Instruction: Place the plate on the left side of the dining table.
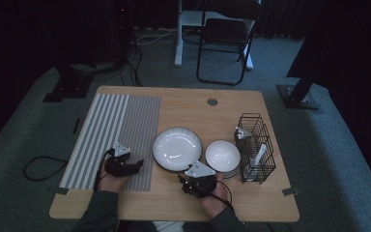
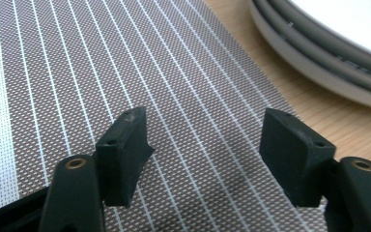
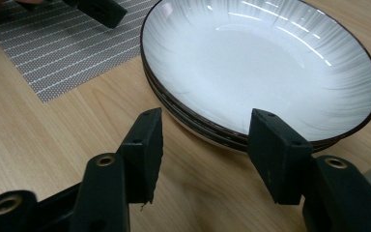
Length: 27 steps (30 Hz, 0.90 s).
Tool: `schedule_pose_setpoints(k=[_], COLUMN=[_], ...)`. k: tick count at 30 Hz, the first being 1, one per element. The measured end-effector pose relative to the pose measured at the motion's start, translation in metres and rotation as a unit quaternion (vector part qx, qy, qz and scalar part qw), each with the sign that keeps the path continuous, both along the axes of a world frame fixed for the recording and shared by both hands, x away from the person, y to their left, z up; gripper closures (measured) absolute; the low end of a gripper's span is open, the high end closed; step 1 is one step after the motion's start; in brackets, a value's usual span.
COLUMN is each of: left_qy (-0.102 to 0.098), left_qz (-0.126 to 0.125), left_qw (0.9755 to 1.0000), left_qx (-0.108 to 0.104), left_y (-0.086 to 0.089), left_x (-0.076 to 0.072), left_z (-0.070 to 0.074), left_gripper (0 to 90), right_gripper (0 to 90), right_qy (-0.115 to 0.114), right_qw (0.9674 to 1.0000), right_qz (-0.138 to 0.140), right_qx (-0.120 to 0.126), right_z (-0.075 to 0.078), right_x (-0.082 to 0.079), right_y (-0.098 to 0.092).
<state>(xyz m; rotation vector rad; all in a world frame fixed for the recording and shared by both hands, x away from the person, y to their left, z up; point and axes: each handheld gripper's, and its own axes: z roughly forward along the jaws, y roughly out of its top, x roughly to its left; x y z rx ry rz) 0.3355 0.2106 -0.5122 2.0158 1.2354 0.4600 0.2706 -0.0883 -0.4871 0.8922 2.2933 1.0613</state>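
Overhead, a wire rack (image 1: pixel 256 147) stands beside stacked bowls (image 1: pixel 222 156).

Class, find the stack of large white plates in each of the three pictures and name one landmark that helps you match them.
High view: stack of large white plates at table centre, beside the striped mat.
Left gripper view: plate rims in the top right corner.
Right gripper view: plates across the upper centre and right.
Shared landmark: the striped mat's edge beside the plates.

High view looks down over whole table (image 1: pixel 174 104); gripper views sit close, low, sharing stacked plates (image 3: pixel 270 63) and striped mat (image 2: pixel 101 72).
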Motion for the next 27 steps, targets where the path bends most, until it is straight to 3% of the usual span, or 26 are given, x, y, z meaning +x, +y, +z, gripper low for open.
schedule_pose_setpoints(k=[11,19,24,27], left_qy=[-0.008,-0.013,-0.009,-0.017], left_qz=[-0.015,-0.034,-0.044,-0.049], left_qw=[0.9992,0.9988,0.9981,0.9982], left_qx=[-0.037,-0.031,-0.043,-0.029], left_y=[0.003,-0.006,-0.014,-0.022], left_x=[0.002,0.016,0.031,0.040], left_z=[0.013,0.027,0.037,0.043], left_gripper=[51.7,54.5,55.0,55.2], right_gripper=[55.7,59.3,59.6,59.9], right_qy=[-0.004,-0.003,-0.003,-0.003], right_qw=[1.0000,0.9999,0.9998,0.9998], right_qz=[-0.006,-0.012,-0.017,-0.017], right_qx=[0.003,0.003,0.003,0.003], right_z=[0.002,0.002,0.000,0.000], right_x=[0.005,0.006,0.007,0.007], right_y=[0.001,-0.002,-0.004,-0.005])
